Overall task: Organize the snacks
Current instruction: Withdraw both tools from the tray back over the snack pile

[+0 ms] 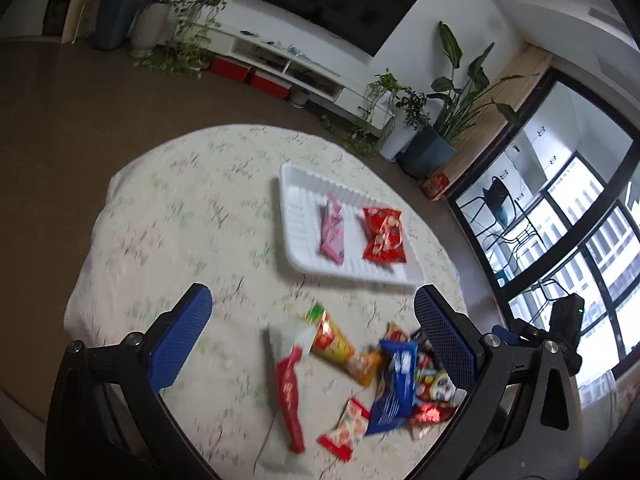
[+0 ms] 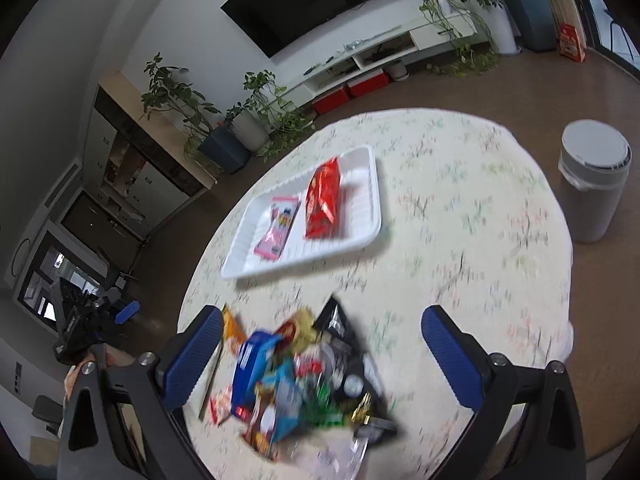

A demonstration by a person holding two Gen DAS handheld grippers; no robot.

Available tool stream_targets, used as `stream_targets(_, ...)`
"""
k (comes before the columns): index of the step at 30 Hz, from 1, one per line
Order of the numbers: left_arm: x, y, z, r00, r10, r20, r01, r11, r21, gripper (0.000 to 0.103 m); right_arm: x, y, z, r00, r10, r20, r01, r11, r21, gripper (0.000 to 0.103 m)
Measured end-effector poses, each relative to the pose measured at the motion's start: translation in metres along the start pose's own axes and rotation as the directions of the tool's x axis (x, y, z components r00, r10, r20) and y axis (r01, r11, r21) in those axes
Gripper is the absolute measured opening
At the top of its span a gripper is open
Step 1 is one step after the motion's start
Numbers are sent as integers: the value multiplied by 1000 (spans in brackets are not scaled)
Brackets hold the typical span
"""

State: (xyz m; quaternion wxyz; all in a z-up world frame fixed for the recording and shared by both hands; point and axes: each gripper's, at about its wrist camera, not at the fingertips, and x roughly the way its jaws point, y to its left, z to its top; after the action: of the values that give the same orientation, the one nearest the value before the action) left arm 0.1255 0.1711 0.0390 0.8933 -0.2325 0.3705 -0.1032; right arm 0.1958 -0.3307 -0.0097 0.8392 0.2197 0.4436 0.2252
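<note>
Only the right wrist view shows the grey cylindrical bin (image 2: 595, 184) at right, off the round floral-clothed table (image 2: 460, 216). The left gripper (image 1: 312, 340) and right gripper (image 2: 322, 354) both gape wide, holding nothing, above the loose snack packets (image 1: 384, 376). The white ribbed tray (image 1: 298, 200), mid-frame, holds a pink packet (image 1: 333, 232) left of a red packet (image 1: 384, 236). The tablecloth beyond the tray lies bare to its edge.

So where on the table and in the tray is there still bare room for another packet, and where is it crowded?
The white tray has bare floor left of the pink packet in the left wrist view, and a strip between it and the red packet. The tablecloth lies bare toward the grey bin. The loose snack pile at the near edge is crowded.
</note>
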Motion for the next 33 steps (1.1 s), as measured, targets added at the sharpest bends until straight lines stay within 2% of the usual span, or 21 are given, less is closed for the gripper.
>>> stream_targets(4, -7, 0, -49, 998, 44, -48, -42, 999, 29, 102, -9, 12, -30, 999, -41, -31, 41, 999, -4, 101)
stream_targets(7, -4, -10, -76, 994, 76, -75, -69, 994, 89, 102, -10, 22, -52, 999, -37, -38, 38, 999, 2, 95)
stream_targets(12, 11, -35, -108, 991, 62, -120, -41, 985, 170, 101, -11, 39, -85, 1000, -24, -15, 23, 1000, -6, 87)
stream_targets(18, 23, -44, -107, 984, 112, -136, -81, 973, 216, 101, -3, 52, -99, 999, 8, -43, -8, 1000, -16, 79)
stream_targets(22, 37, -38, -100, 964, 199, -174, -152, 956, 253, 100, 9, 57, -102, 998, -8, -66, 6, 1000, -25, 78)
stream_targets(27, 50, -32, -97, 955, 209, -211, -153, 955, 256, 85, 27, 63, -98, 995, -38, -95, 35, 999, -35, 74)
stream_targets(32, 67, -29, -95, 945, 226, -236, -162, 951, 264, 77, 51, 64, -94, 987, -73, -146, 69, 997, -34, 68)
stream_targets(33, 68, -29, -96, 944, 230, -238, -164, 950, 265, 72, 55, 63, -93, 985, -79, -156, 75, 997, -33, 67)
